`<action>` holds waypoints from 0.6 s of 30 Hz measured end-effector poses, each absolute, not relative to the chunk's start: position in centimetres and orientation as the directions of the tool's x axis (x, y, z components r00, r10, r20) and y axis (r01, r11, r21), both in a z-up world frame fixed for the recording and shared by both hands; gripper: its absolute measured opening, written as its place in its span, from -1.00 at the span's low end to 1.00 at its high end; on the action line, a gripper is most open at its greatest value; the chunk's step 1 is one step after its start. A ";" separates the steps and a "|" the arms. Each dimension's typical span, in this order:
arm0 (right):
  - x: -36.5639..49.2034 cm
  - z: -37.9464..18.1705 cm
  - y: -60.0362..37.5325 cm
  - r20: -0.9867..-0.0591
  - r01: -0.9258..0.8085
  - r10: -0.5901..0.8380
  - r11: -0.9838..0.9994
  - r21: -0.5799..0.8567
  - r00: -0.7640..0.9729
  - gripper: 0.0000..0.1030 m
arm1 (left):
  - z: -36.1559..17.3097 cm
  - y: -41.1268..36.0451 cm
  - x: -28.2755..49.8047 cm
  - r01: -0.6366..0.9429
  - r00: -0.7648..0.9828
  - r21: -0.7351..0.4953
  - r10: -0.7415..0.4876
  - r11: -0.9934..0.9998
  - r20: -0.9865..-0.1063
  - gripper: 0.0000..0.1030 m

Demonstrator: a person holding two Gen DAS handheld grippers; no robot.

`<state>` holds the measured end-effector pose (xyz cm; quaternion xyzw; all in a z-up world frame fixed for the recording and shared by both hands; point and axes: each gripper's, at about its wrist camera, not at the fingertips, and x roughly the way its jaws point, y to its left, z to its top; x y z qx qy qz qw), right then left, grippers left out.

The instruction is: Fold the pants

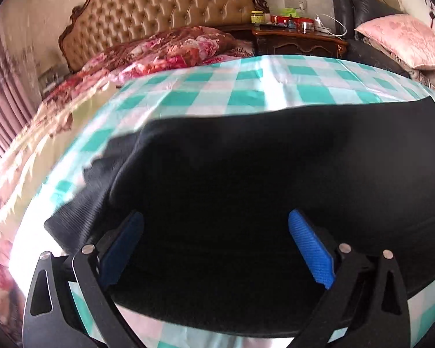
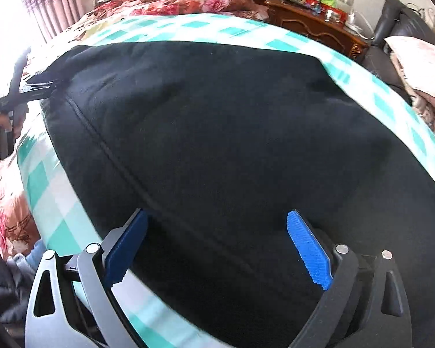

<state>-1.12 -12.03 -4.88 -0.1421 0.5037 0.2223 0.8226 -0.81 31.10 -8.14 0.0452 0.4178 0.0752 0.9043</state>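
Observation:
Black pants (image 1: 246, 174) lie spread on a teal and white checked sheet (image 1: 217, 87) on the bed. My left gripper (image 1: 216, 220) is open, its blue pads (image 1: 310, 249) wide apart just above the pants' near edge. A ribbed cuff or waistband (image 1: 72, 217) sticks out at the left. In the right wrist view the pants (image 2: 232, 130) fill the frame, with a seam running diagonally. My right gripper (image 2: 217, 220) is open over the fabric near the sheet's near edge (image 2: 58, 197). The left gripper also shows in the right wrist view (image 2: 40, 87), at the pants' far left corner.
A tufted headboard (image 1: 159, 8) and a floral quilt (image 1: 165, 49) are at the far end of the bed. A dark nightstand (image 1: 298, 40) with bottles stands beyond. A pink pillow (image 1: 403, 40) lies on a black sofa at the right. Curtains (image 2: 43, 5) hang at the left.

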 end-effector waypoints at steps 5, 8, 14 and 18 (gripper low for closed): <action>-2.6 -3.9 -18.2 -0.865 -0.348 0.145 0.937 -0.036 0.480 0.82 | -6.0 31.9 -1.4 -0.117 0.671 0.014 0.090 0.993 -0.736 0.96; -3.5 -5.2 -21.6 -0.856 -0.340 0.187 0.940 0.014 0.483 0.83 | -8.1 32.9 -0.3 -0.145 0.607 0.031 0.114 0.989 -0.787 0.96; -4.6 -3.3 -22.6 -0.856 -0.356 0.149 0.934 -0.043 0.496 0.82 | -5.7 29.3 0.1 -0.131 0.616 0.095 0.155 0.987 -0.772 0.96; -2.4 -1.0 -26.8 -0.789 -0.176 0.027 0.979 -0.103 0.614 0.83 | -2.5 22.5 0.6 0.061 0.684 0.016 -0.030 0.998 -0.729 0.96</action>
